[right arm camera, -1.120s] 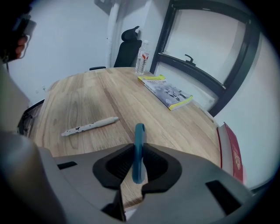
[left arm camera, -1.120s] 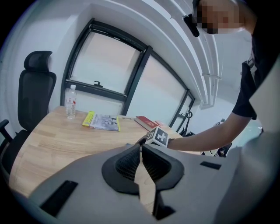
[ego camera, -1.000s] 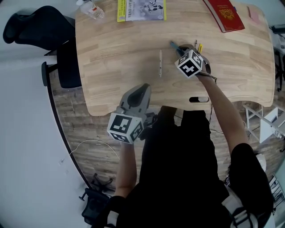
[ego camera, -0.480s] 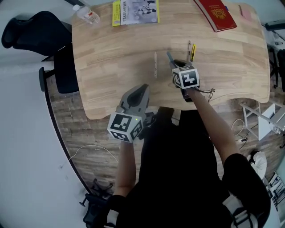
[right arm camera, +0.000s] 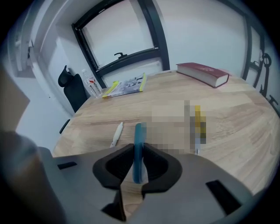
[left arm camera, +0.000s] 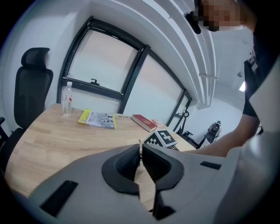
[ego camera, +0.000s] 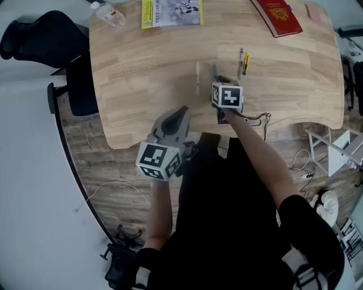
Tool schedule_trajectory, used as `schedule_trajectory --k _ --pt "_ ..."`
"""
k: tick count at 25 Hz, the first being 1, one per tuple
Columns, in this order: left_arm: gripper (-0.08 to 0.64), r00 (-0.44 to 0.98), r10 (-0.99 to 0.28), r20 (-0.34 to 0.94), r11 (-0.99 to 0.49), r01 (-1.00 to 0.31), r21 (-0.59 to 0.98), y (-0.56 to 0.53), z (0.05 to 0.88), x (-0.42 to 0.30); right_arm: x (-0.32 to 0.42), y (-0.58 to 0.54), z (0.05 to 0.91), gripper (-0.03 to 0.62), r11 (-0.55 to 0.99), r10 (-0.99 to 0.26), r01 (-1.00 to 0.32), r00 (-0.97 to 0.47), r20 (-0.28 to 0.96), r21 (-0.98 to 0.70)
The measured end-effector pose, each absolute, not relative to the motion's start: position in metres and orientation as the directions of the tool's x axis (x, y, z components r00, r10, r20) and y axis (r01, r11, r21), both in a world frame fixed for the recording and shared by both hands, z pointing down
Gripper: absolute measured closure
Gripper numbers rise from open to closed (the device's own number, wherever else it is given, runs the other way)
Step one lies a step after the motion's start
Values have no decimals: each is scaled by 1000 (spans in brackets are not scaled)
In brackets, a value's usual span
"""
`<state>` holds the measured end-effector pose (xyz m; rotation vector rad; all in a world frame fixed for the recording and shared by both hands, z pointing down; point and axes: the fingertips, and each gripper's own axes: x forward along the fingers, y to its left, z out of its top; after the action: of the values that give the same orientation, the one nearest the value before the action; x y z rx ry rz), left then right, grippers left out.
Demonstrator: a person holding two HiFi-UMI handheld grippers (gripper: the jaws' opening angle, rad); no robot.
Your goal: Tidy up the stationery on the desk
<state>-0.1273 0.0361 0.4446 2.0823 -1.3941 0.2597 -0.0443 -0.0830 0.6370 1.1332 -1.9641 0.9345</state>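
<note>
My right gripper (right arm camera: pixel 139 168) is shut on a blue pen (right arm camera: pixel 138 148), which sticks out forward between the jaws; it hangs over the desk's near middle (ego camera: pixel 227 95). A white pen (ego camera: pixel 197 79) (right arm camera: pixel 117 133) lies just left of it on the wooden desk (ego camera: pixel 147 62). A yellow pen (ego camera: pixel 245 63) (right arm camera: pixel 200 122) and a dark pen (ego camera: pixel 241 60) lie to the right. My left gripper (ego camera: pixel 173 124) (left arm camera: pixel 141 157) stays below the desk's front edge, jaws closed together with nothing between them.
A red book (ego camera: pixel 277 15) (right arm camera: pixel 203 72) lies at the far right, a yellow-edged booklet (ego camera: pixel 171 12) (left arm camera: pixel 97 118) and a water bottle (ego camera: pixel 108 13) (left arm camera: pixel 66 99) at the far left. A black office chair (ego camera: pixel 42 42) stands left of the desk. Cables lie on the floor.
My right gripper has moved left and toward the desk's front edge, carrying the blue pen away from the yellow and dark pens. The left gripper has stayed put.
</note>
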Motion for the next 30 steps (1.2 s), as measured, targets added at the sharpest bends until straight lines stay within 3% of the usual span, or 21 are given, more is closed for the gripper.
schedule_trajectory --k 7,17,30 --pt "515 424 -766 482 -254 -890 379 38 448 -128 -51 -80 648 498 368 -435 -899 -391 811 -236" --pt "515 431 -764 481 -263 -888 378 37 449 -125 -60 -77 649 426 433 -414 -870 -424 805 -235" --pt "515 482 -745 462 -323 -865 383 24 444 -106 -48 -79 599 428 490 -446 -836 -485 753 -248"
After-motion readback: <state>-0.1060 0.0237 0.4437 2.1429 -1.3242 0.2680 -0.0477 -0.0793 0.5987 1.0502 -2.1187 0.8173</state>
